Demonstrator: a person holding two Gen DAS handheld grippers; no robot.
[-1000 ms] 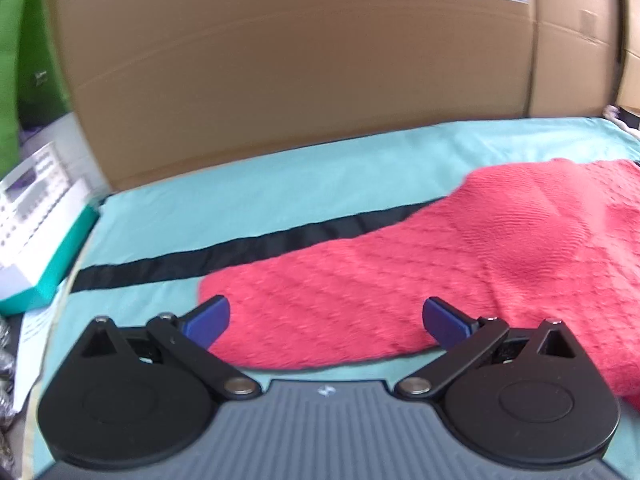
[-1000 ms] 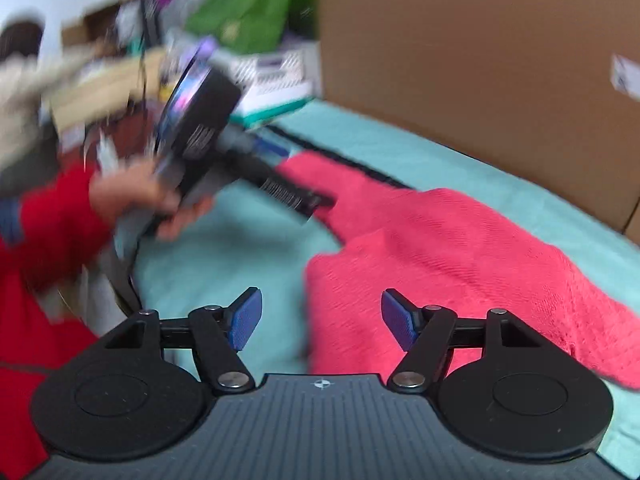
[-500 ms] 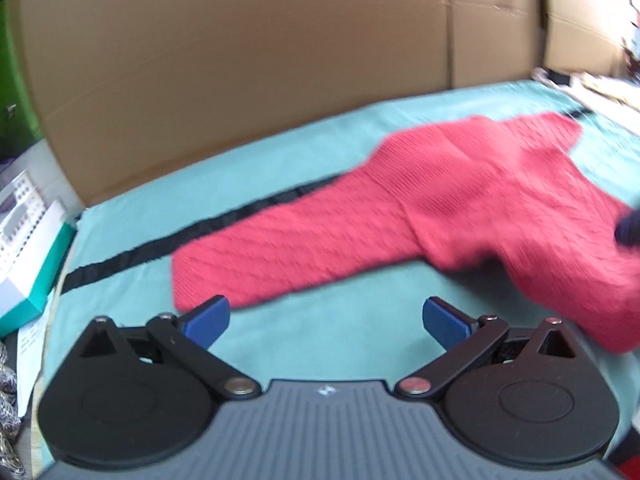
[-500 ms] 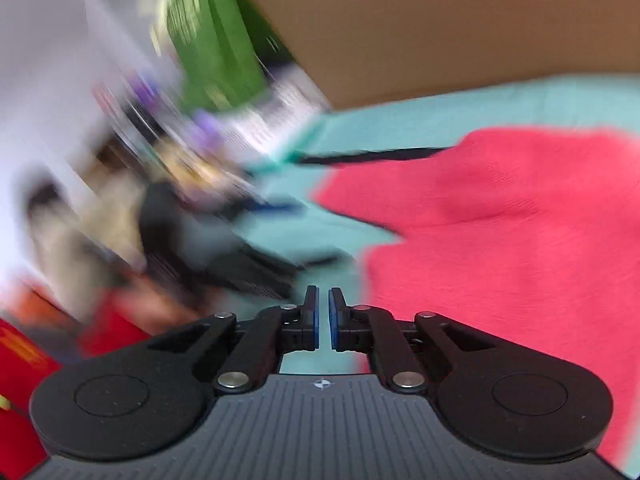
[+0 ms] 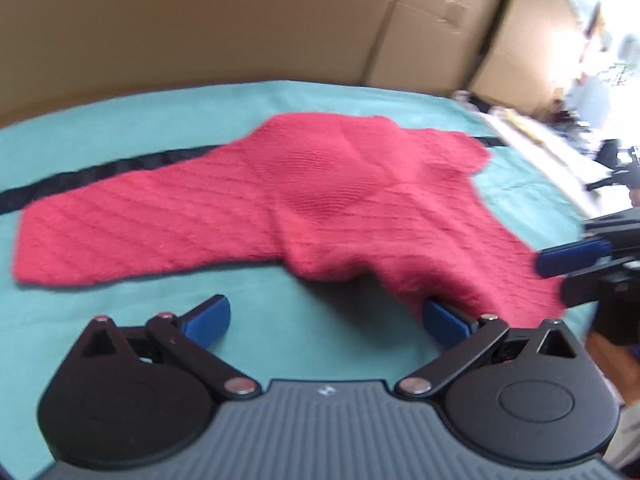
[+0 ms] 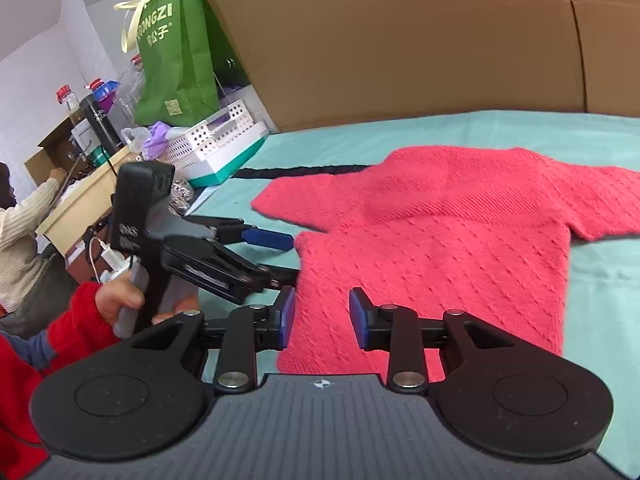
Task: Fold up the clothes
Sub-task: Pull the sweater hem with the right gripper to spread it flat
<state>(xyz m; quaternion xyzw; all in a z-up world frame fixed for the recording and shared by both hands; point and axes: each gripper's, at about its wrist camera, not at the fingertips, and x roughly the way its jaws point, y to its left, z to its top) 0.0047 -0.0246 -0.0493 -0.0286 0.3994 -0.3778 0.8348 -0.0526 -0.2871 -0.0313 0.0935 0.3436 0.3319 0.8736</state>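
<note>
Two cardboard walls point(image 6: 400, 40) back my teal cloth point(image 6: 600, 280), which carries one black stripe point(image 5: 100, 172). Left side clutter: green bag point(image 6: 172, 52) reading "GONGZI", white perforated basket point(image 6: 212, 136). Red knit sweater point(image 6: 440, 240) lies spread flat on the cloth. Left gripper point(image 5: 326, 316) spread wide, its right finger touching the hem. Right gripper point(image 6: 322, 316) partly open over the sweater's near corner, gripping nothing.

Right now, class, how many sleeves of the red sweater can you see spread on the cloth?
2: one sleeve reaches left toward the black stripe, the other sleeve stretches right. None seems hidden.
</note>
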